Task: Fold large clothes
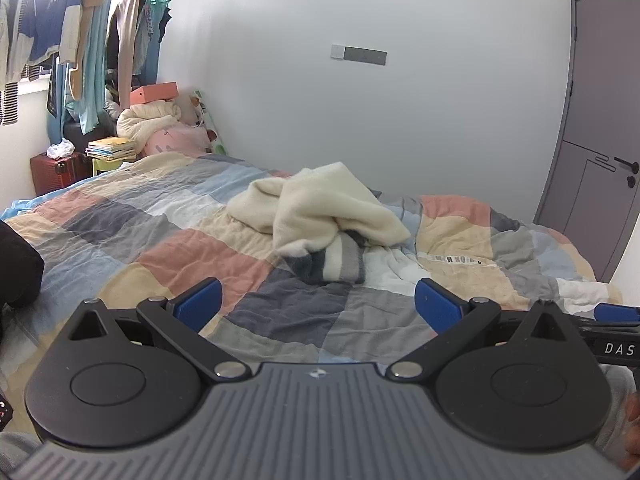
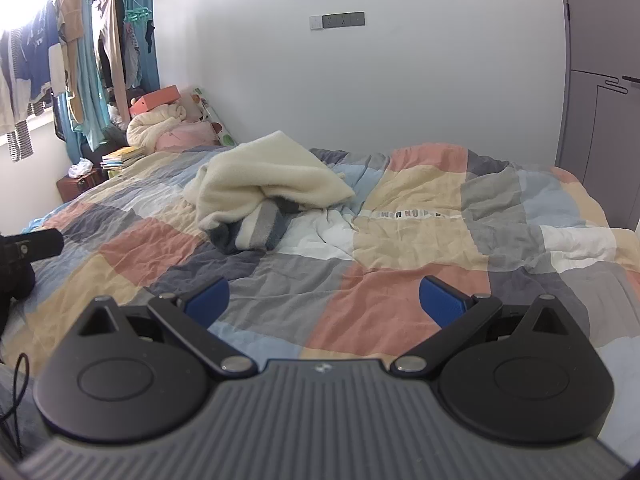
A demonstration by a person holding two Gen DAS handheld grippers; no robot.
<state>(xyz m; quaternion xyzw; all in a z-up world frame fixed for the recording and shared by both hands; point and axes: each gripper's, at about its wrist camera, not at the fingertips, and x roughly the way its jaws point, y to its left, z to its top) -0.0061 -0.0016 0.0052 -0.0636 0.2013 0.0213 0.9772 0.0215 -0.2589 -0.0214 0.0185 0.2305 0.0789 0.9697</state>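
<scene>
My left gripper (image 1: 318, 304) is spread wide, nothing in it; right gripper (image 2: 324, 300) same. Fleece garment (image 1: 320, 216) lies crumpled ahead of the left one, ahead and to the left of the right one, well out of reach. Looks soft, bulky, light, floppy; likely sags, so I'd pinch the striped hem (image 2: 256, 228) or an outer edge, one gripper per corner. Checked quilt (image 2: 400, 280) under it is wrinkled and may snag. Beyond: hanging laundry (image 1: 80, 32) far left, bare wall (image 1: 360, 120), door (image 1: 600, 140) right.
</scene>
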